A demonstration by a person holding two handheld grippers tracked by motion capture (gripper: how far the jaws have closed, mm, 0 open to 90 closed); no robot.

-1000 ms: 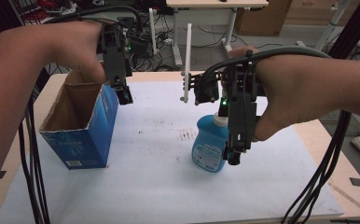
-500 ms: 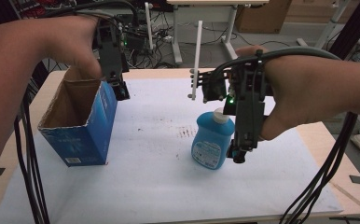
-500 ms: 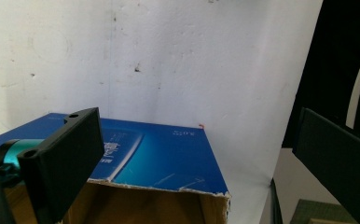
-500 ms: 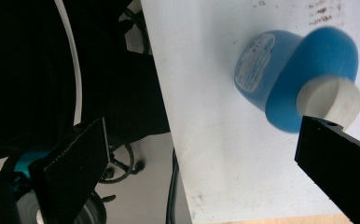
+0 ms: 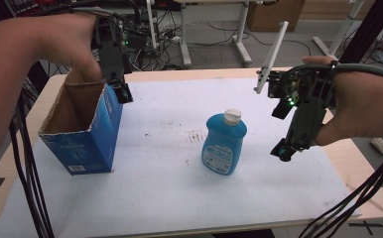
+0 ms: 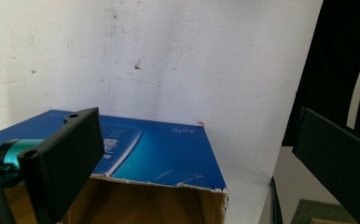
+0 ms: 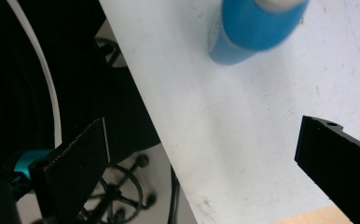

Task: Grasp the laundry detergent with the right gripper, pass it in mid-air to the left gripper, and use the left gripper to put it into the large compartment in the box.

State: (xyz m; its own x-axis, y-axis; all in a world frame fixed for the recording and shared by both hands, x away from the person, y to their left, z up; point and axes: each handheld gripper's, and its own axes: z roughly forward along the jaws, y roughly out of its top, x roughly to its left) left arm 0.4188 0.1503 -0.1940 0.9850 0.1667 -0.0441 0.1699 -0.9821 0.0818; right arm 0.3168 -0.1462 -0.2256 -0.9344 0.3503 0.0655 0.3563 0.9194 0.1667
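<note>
While both grippers are hovering with jaws wide apart and empty, the bottle [image 5: 225,143] is standing left of the right gripper [image 5: 285,148]; the left gripper [image 5: 123,92] is hanging over the box [image 5: 83,130] rim.

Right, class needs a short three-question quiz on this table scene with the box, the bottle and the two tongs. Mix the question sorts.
1. True or false: the blue bottle lies on its side.
2. What do the left tongs hover at? A) the open top of the blue box B) the bottle cap C) the table edge
3. Fill in: the right tongs are open, to the ___ of the bottle, apart from it.

Key: 1 false, it stands upright; 2 A; 3 right.
</note>
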